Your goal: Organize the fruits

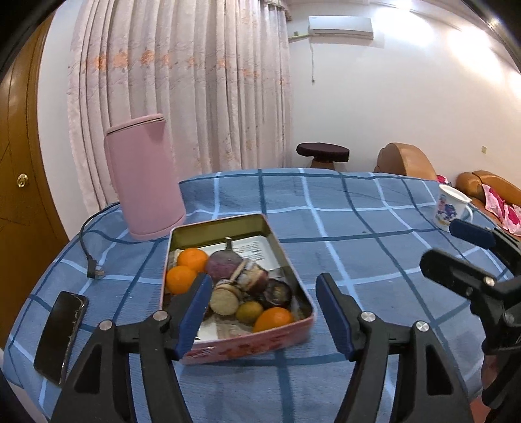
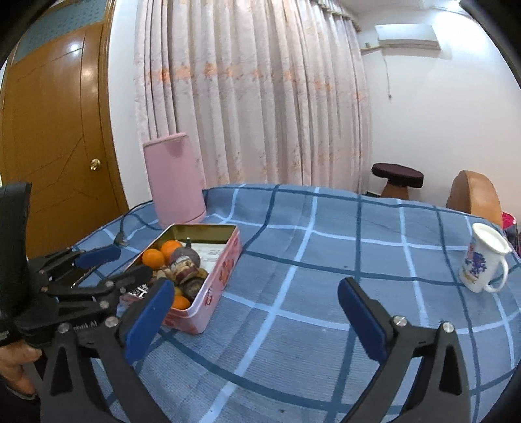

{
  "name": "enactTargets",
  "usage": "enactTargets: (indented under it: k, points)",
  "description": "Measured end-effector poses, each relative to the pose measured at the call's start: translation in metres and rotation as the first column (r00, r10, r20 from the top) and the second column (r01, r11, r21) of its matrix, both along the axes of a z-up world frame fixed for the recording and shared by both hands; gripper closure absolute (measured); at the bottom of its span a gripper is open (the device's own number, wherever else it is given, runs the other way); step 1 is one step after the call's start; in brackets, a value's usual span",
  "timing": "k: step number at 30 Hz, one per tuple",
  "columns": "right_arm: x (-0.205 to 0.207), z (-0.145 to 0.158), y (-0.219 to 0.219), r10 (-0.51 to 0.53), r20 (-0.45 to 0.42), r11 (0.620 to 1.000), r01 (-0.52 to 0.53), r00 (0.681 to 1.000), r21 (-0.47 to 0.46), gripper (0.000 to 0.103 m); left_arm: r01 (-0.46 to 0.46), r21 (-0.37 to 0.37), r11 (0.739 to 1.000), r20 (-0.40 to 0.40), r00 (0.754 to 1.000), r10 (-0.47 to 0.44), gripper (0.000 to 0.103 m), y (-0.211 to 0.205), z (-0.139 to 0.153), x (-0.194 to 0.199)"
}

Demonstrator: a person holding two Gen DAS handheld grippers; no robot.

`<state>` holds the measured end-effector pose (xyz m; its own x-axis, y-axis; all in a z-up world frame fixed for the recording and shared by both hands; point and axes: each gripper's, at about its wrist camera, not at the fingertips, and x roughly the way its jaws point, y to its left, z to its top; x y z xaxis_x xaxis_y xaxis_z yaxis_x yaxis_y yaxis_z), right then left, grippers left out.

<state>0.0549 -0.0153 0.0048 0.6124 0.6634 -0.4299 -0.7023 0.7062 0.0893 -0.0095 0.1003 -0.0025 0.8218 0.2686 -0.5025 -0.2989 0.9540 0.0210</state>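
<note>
Fruits lie heaped in an open pink tin (image 1: pixel 247 341), which sits on the blue checked tablecloth (image 1: pixel 358 227) toward the near left of the table. Two oranges (image 1: pixel 192 258) rest at the tin's far left, a third orange (image 1: pixel 273 319) at its near right beside a small green fruit (image 1: pixel 249 310), with dark purple fruits (image 1: pixel 224 263) and round sandwich biscuits (image 1: pixel 224 301) piled between them over some printed paper.

The left gripper (image 1: pixel 260 309) hovers just above the tin's near end, jaws spread wide and holding nothing. The right gripper (image 2: pixel 255 312) hangs over bare cloth to the right of the tin, jaws likewise wide apart and empty.

A tall pink kettle (image 1: pixel 146 175) stands just behind the tin, its black cord and plug (image 1: pixel 94 270) trailing to the left. A dark phone (image 1: pixel 60 332) lies at the near left edge. A white flowered mug (image 2: pixel 483 260) stands well apart at the far right.

Beyond the table hang pale pink curtains (image 1: pixel 179 81), with a wooden door (image 2: pixel 55 130) at left, a wall air conditioner (image 1: pixel 340 27), a dark stool (image 1: pixel 322 151) and a tan sofa (image 1: pixel 407 161).
</note>
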Motion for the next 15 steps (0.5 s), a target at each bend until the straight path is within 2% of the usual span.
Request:
enactTargets:
  k: [7, 15]
  points:
    - [-0.013, 0.008, -0.016, -0.039, 0.057, 0.999, 0.039, 0.998, -0.01, 0.0, 0.025, 0.02, 0.999, -0.011, 1.0, -0.025, 0.034, -0.02, 0.0, 0.0]
    - [-0.013, 0.013, -0.032, -0.073, 0.062, 0.997, 0.073, 0.995, 0.012, 0.0, 0.034, 0.027, 0.999, -0.01, 0.999, -0.033, 0.033, -0.027, 0.001, 0.001]
